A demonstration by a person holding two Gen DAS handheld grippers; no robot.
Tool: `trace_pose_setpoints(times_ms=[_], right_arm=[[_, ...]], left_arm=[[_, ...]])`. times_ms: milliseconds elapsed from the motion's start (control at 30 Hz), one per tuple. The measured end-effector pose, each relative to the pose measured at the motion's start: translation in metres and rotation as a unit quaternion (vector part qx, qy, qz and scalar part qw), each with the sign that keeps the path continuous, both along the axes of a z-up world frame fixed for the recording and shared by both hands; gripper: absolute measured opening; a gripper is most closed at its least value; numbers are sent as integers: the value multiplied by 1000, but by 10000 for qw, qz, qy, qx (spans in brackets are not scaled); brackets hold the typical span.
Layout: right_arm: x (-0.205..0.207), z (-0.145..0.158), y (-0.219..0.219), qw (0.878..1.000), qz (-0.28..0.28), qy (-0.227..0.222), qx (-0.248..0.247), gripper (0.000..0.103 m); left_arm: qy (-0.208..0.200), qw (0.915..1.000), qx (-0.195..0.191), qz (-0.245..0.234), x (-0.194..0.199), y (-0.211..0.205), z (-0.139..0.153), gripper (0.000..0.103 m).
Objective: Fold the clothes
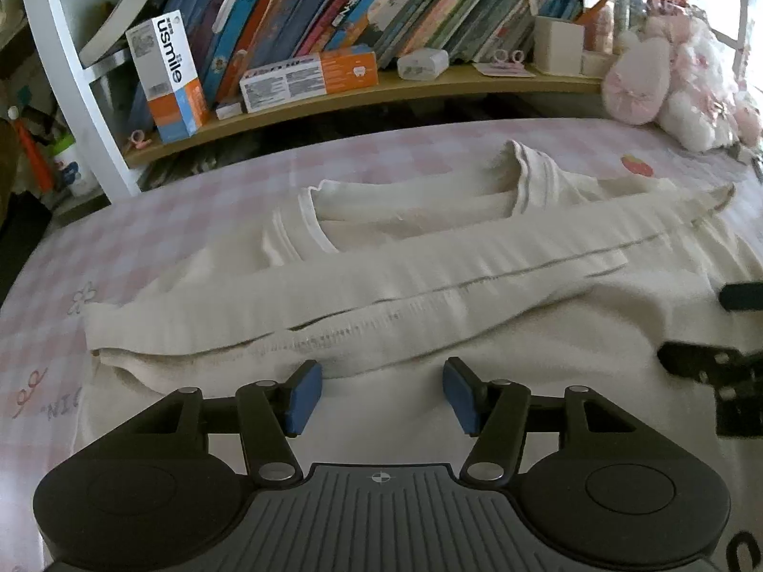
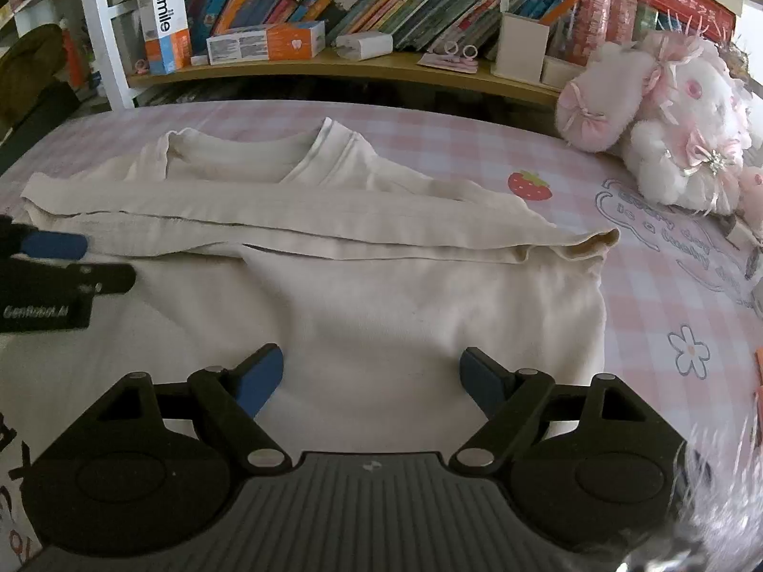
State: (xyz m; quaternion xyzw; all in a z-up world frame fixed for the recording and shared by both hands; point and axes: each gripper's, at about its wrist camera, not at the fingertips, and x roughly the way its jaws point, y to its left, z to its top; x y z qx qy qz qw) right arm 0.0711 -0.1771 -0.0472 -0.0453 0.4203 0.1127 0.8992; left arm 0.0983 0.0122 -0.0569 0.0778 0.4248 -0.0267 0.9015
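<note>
A cream shirt (image 2: 362, 295) is laid flat on the pink checked bed sheet (image 2: 667, 295), collar toward the bookshelf (image 2: 334, 66), both sleeves folded across so the long axis of the fold runs left to right. Books are packed on the shelf. Bare sheet is seen right of the hem. The left tool (image 1: 379, 395) and right tool (image 2: 372, 381) are held wide, empty, over the shirt body.

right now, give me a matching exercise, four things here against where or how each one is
Things:
1. shirt
2. plush
3. usmile box
4. left claw

States:
a. standing on the shelf
b. open, holding nothing
c. spread on the bed, sleeves folded across
d. at the bed's far right edge

Pairs: 1-c, 2-d, 3-a, 4-b
</note>
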Motion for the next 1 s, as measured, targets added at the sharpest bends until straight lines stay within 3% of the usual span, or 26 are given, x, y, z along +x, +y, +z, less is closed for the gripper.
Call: trace_pose_setpoints(times_ms=[133, 267, 533, 633, 700, 800, 933, 1000], right_arm=[[0, -1, 0, 10000, 0, -17, 13, 83], [0, -1, 0, 10000, 1, -27, 21, 83], [0, -2, 1, 9998, -164, -67, -1, 83], [0, -2, 2, 9999, -157, -48, -14, 83], [0, -2, 2, 9999, -153, -34, -16, 83], [0, -2, 1, 9999, -160, -39, -7, 84], [1, -2, 3, 9999, -166, -47, -5, 84], [0, -2, 3, 9998, -170, -50, -3, 85]], left_arm=[[-15, 10000, -21, -49, 10, 0, 0, 56], [-2, 10000, 83, -37, 23, -2, 2, 39], [142, 9996, -72, 234, 115, 18, 12, 40], [166, 9973, 9, 717, 148, 39, 16, 41], [9, 9946, -220, 1012, 151, 58, 27, 41], [-317, 9931, -381, 1062, 133, 80, 45, 42], [-253, 9959, -762, 417, 94, 86, 50, 41], [-97, 9963, -853, -54, 75, 67, 45, 39]])
